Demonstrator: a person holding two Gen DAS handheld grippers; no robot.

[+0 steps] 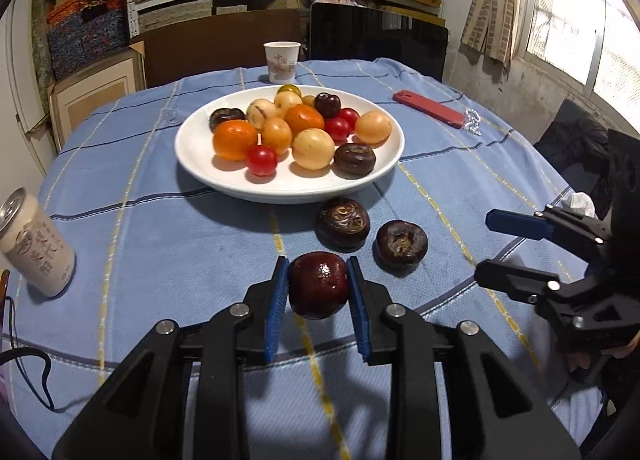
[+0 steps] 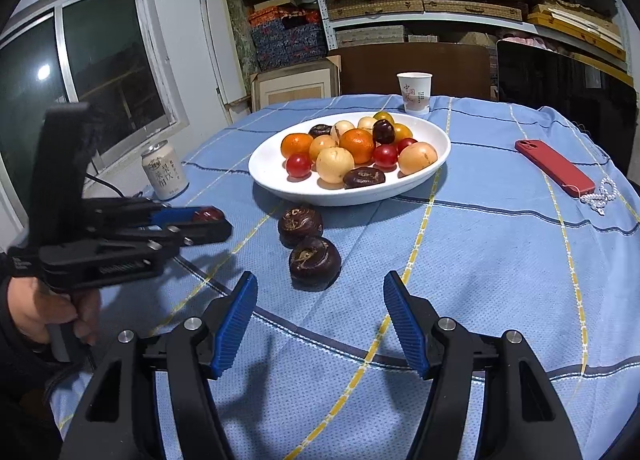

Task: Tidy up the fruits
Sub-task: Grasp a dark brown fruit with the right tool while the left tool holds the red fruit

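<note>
Your left gripper [image 1: 319, 284] hangs just above the blue tablecloth [image 1: 160, 228], squeezing a shiny dark red fruit [image 1: 319, 285] between its blue pads. Your right gripper [image 2: 320, 314] sits low at the near right, spread wide and holding nothing. Two dark brown fruits [image 2: 300, 225] lie on the cloth between you and the white plate [image 2: 436, 164]. The plate holds about fifteen fruits. One can [image 2: 164, 169] stands far left, one cup [image 2: 415, 93] behind the plate, and one red phone [image 2: 554, 167] on the right. Bare cloth lies near you.
</note>
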